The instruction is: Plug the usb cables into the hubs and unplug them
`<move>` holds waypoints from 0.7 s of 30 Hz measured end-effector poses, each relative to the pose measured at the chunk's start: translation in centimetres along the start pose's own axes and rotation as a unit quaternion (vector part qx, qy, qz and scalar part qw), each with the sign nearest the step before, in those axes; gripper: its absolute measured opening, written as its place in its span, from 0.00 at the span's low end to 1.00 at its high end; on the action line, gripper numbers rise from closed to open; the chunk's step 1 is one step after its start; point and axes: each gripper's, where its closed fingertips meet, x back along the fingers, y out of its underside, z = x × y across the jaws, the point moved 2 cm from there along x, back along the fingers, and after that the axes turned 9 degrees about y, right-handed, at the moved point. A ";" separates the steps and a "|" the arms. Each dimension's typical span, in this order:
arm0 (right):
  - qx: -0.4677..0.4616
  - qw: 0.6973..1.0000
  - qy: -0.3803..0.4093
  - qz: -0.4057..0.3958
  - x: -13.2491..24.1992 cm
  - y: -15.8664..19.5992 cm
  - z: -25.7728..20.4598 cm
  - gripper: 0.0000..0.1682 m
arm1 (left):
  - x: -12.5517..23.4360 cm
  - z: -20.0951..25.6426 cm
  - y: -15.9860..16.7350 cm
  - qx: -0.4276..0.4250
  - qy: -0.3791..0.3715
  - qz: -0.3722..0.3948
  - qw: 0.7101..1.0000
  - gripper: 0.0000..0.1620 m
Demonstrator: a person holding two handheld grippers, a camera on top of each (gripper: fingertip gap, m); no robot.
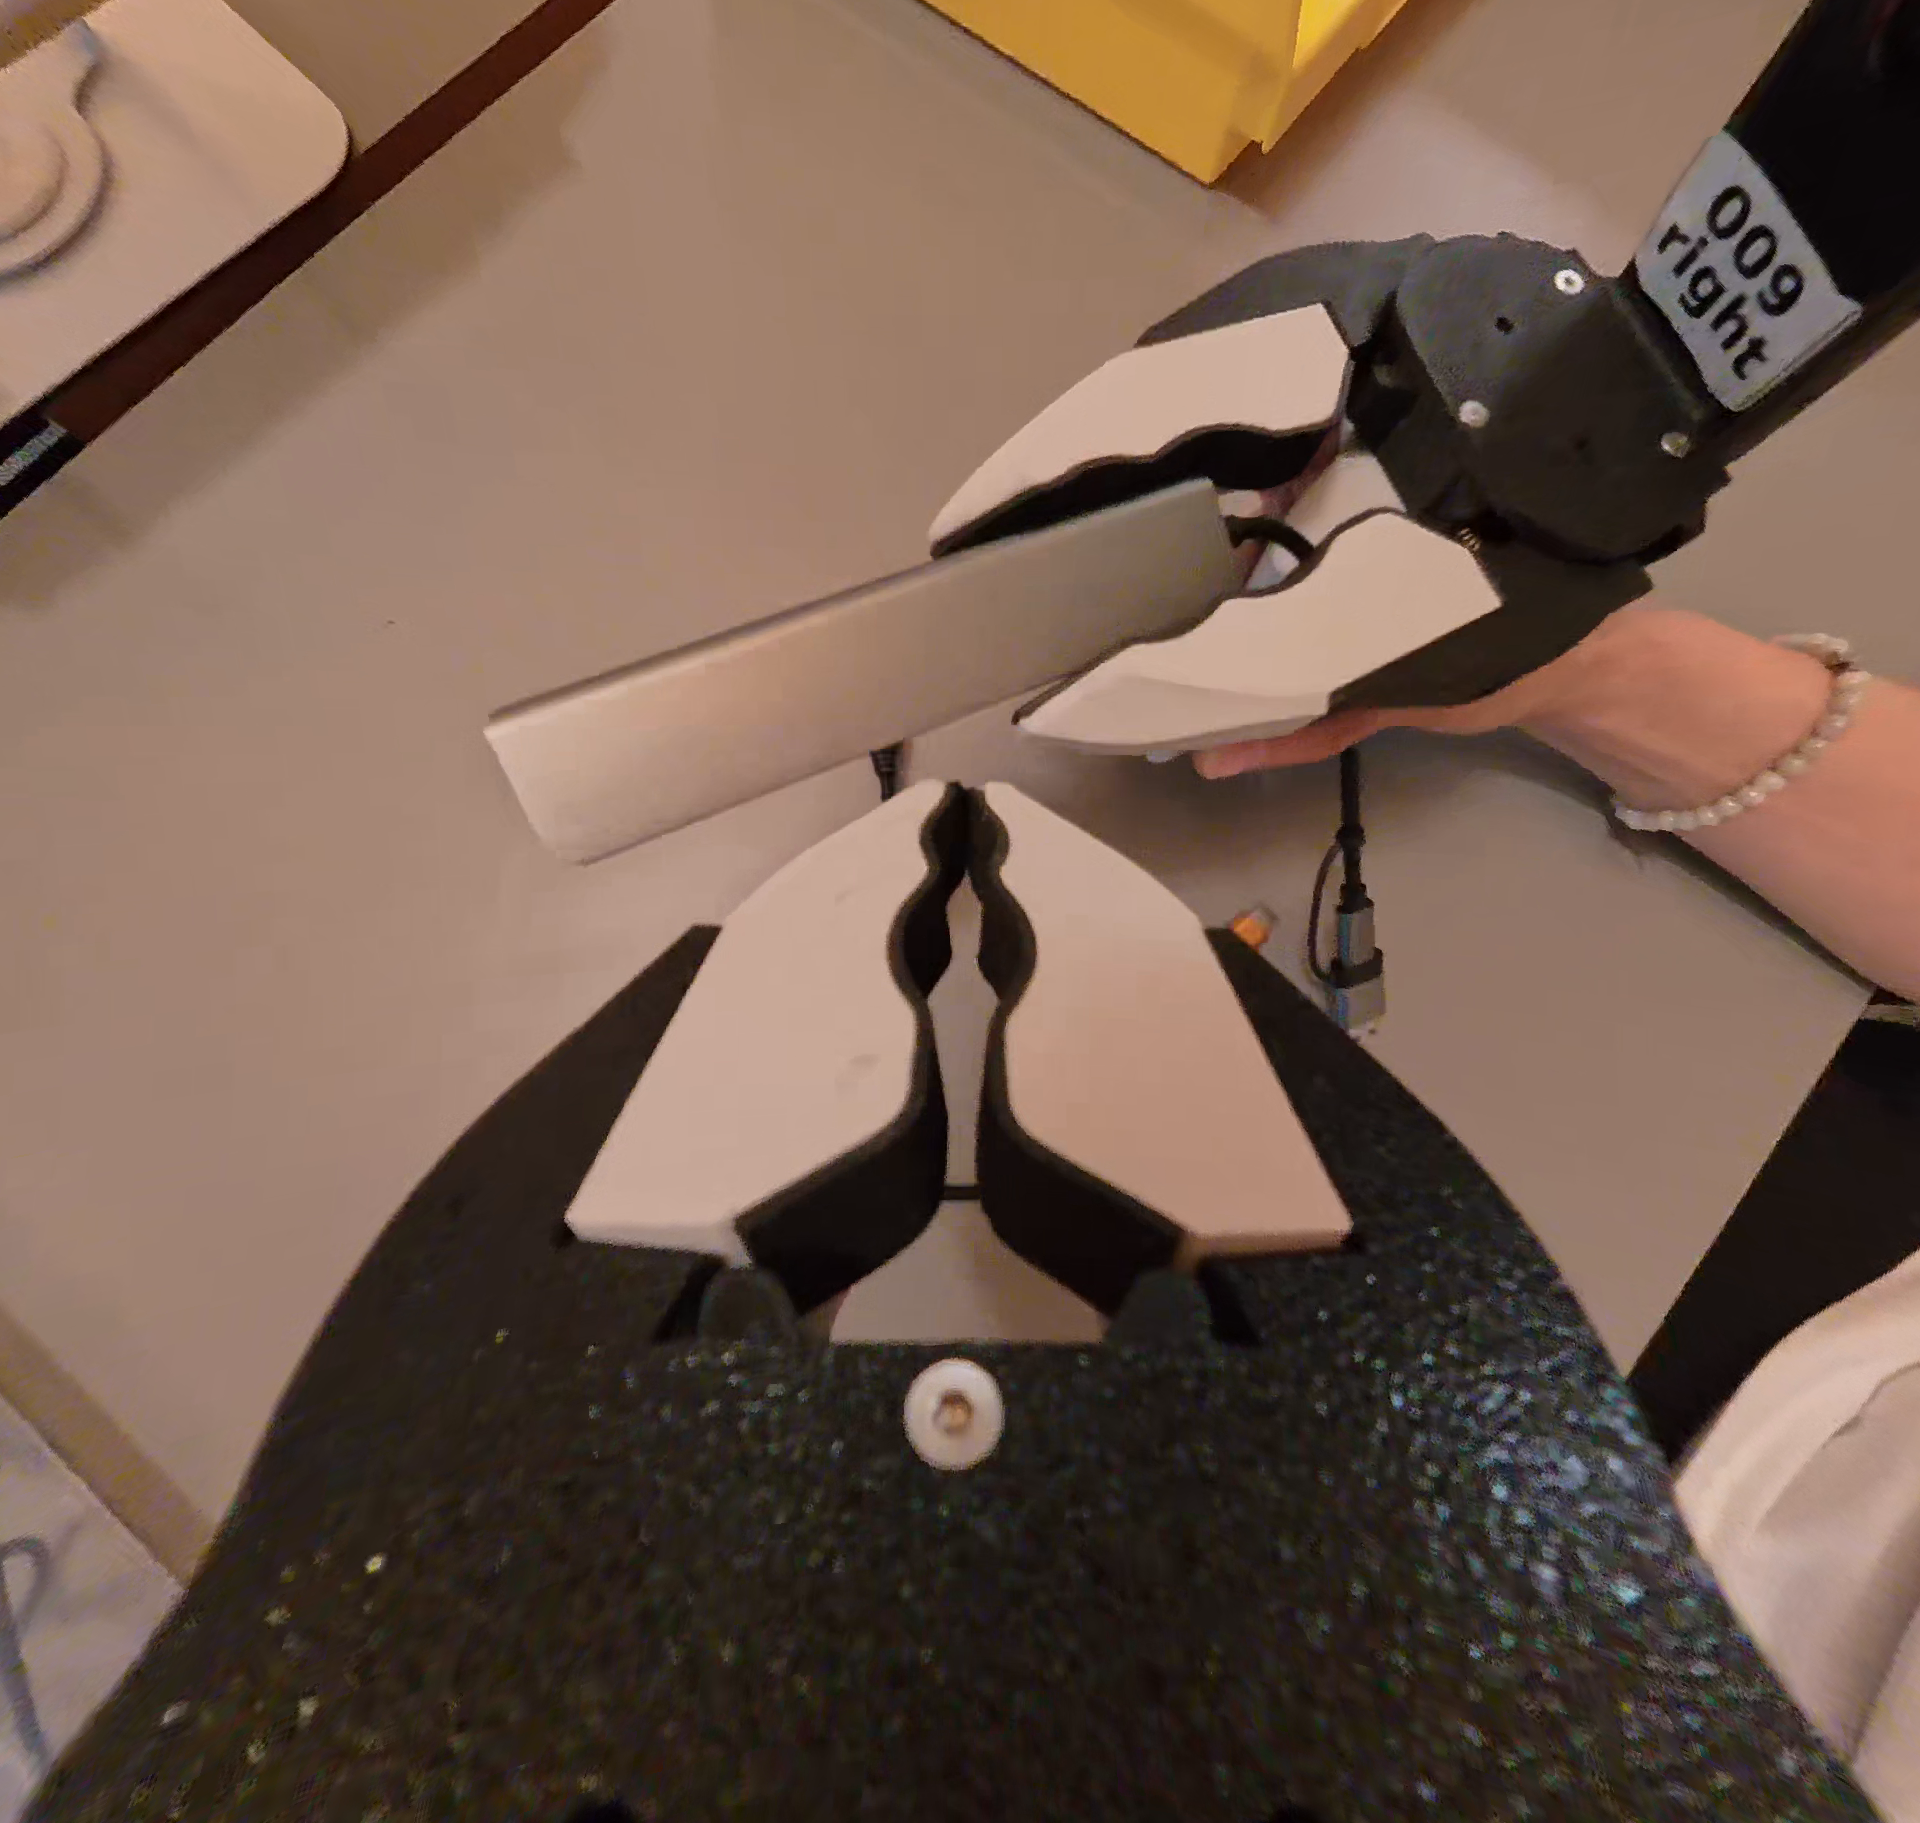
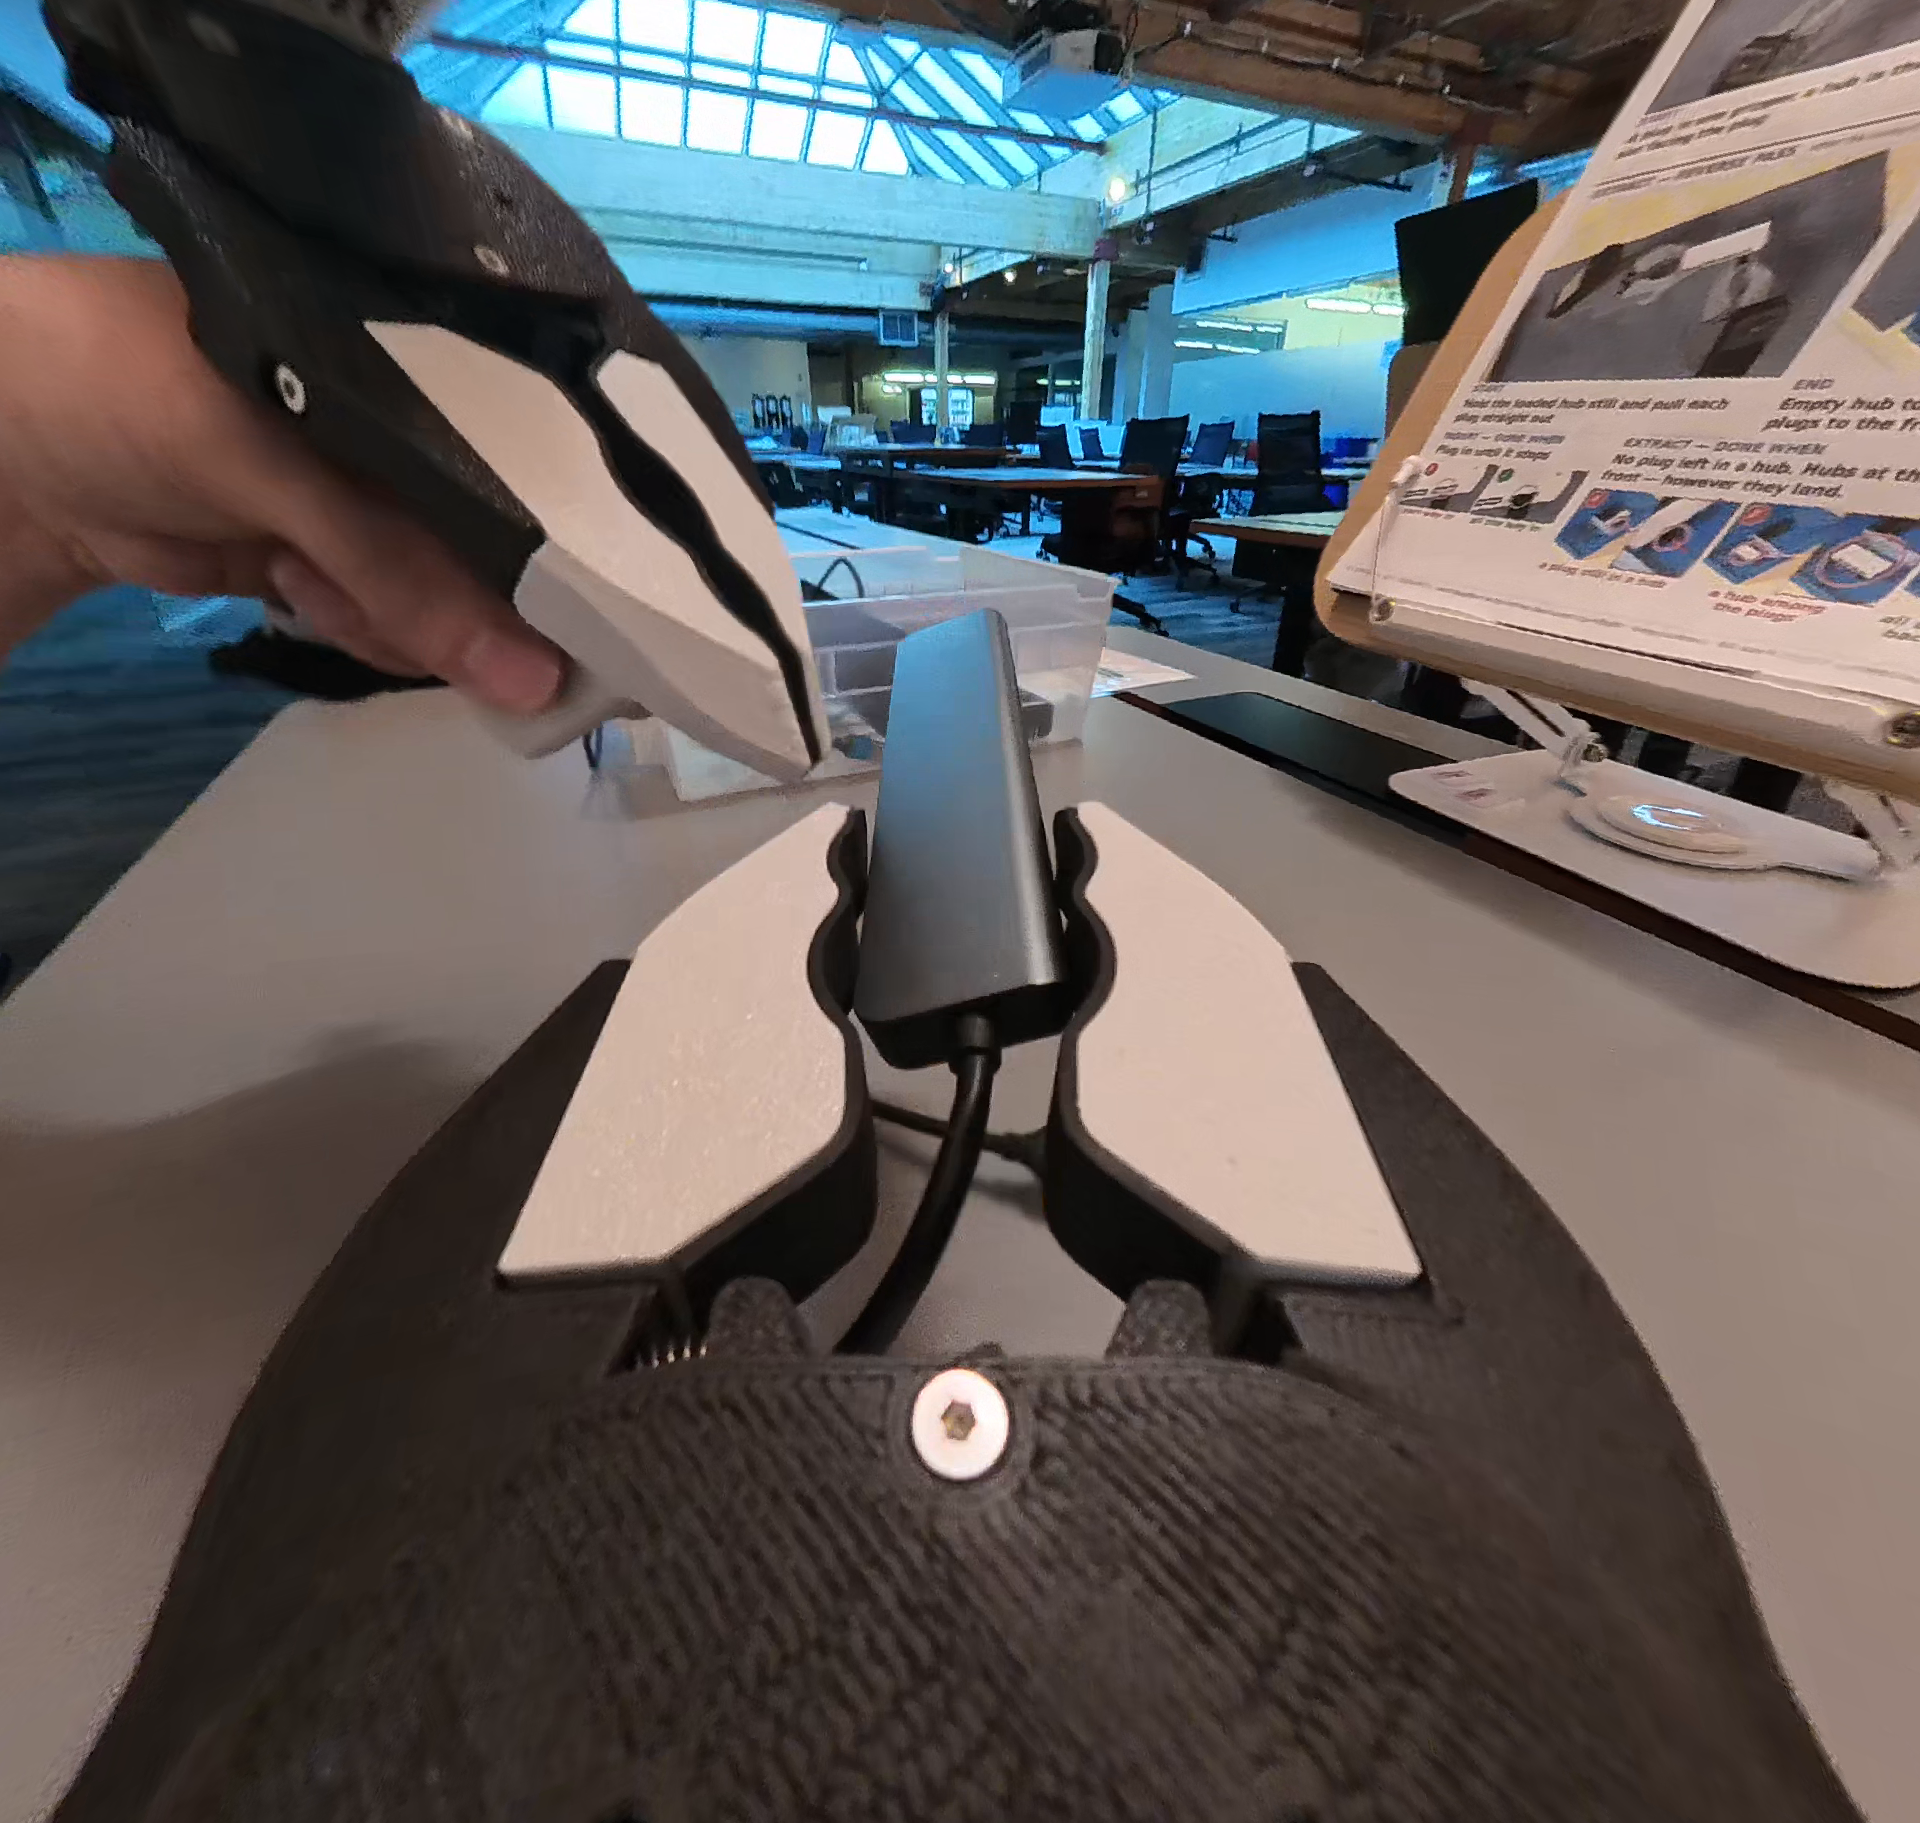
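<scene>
My right gripper (image 2: 961, 817) is shut on a slim dark grey usb hub (image 2: 951, 703) and holds it above the table, its black lead (image 2: 951, 1139) hanging back between the fingers. In the left wrist view the hub (image 1: 790, 672) juts left out of the right gripper (image 1: 982, 625). My left gripper (image 1: 958, 794) is shut, its tips right under the hub's lower edge and pinching something dark. A ribbed black cable stub (image 1: 888, 767) shows just beside the tips. In the right wrist view the left gripper (image 2: 805, 750) comes in from the upper left next to the hub.
A grey usb plug (image 1: 1351, 963) and an orange-tipped plug (image 1: 1252, 926) lie on the grey table (image 1: 520, 423). A yellow bin (image 1: 1195, 17) stands at the back. A clear plastic box (image 2: 997, 610) sits behind the hub. An instruction sheet on a white stand (image 2: 1662, 838) is at the right. My left and right fingertips are right by each other.
</scene>
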 end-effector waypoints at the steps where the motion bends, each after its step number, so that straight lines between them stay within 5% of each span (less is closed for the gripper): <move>1: 0.004 1.000 0.005 -0.003 -0.1 0.1 0.0 0.21 | 0.0 -0.1 0.1 -0.007 -0.004 -0.008 1.000 0.00; 5: -0.026 0.999 0.028 0.018 0.3 -0.4 1.1 0.21 | -1.6 -0.8 2.5 -0.048 -0.023 -0.062 0.997 0.00; 10: -0.090 0.992 0.060 0.058 1.4 -1.1 3.5 0.21 | -6.3 -2.5 4.8 -0.073 -0.034 -0.038 0.996 0.08; 21: -0.095 0.992 0.055 0.057 1.4 -1.1 3.5 0.21 | -10.0 -4.2 4.2 -0.192 -0.104 -0.029 0.975 0.15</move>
